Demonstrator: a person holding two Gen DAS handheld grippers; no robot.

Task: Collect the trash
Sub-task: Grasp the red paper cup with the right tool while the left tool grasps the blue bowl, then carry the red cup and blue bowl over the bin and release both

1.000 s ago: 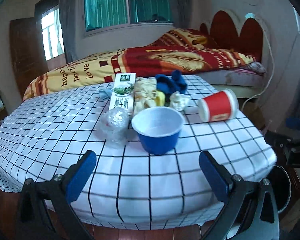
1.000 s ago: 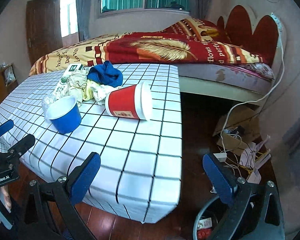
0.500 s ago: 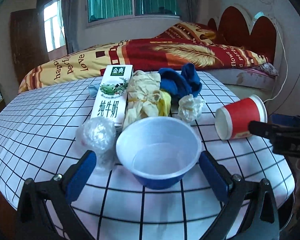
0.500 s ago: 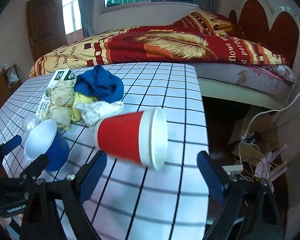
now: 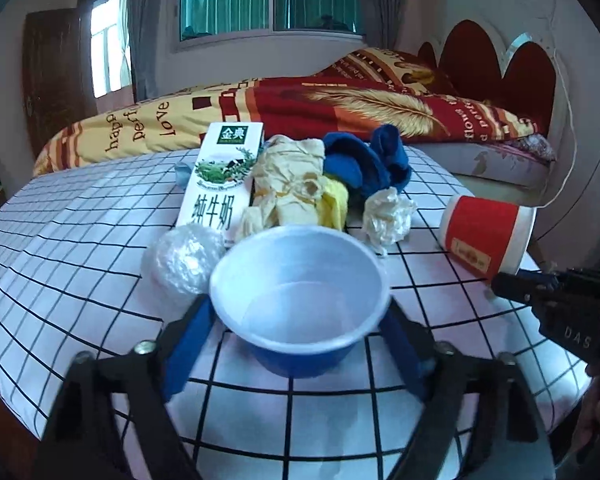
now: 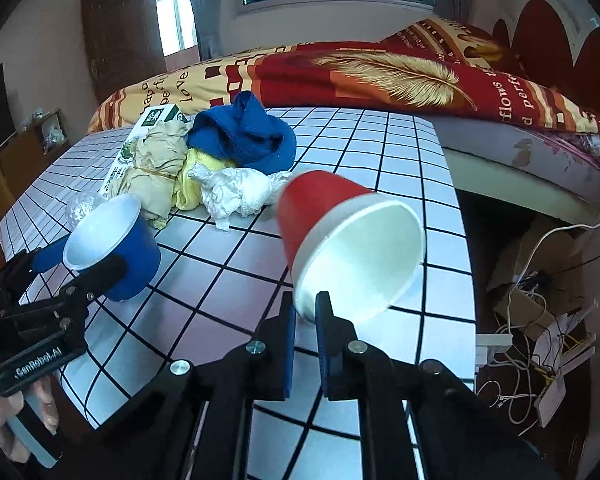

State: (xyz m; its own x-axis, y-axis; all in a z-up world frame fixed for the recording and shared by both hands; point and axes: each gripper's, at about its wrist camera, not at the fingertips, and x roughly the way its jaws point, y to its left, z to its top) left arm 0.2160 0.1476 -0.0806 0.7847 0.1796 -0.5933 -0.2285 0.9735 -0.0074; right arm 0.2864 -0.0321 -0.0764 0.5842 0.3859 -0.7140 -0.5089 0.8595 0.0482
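Observation:
A blue bowl (image 5: 300, 312) with a white inside stands on the checked tablecloth (image 5: 80, 248). My left gripper (image 5: 296, 314) has its jaws closing, with a blue pad touching each side of the bowl under its rim; the right wrist view shows the same hold (image 6: 80, 264). A red paper cup (image 6: 340, 232) lies tipped near the table's right edge, its white mouth facing the right wrist camera. My right gripper (image 6: 304, 308) has its jaws closing and pinches the lower rim of the cup between its pads. In the left wrist view the cup (image 5: 484, 236) lies right of the bowl.
Behind the bowl lie a milk carton (image 5: 224, 176), crumpled beige paper (image 5: 288, 184), a blue cloth (image 5: 364, 160), a white tissue wad (image 5: 388, 216) and a clear plastic ball (image 5: 180, 260). A bed (image 6: 380, 72) stands beyond. Cables and a cardboard box (image 6: 540, 280) lie on the floor at right.
Both grippers came forward to the table. The left jaws narrowed onto the bowl's sides. The right jaws went from wide open to pinched on the cup's rim, and the cup's mouth turned toward the camera.

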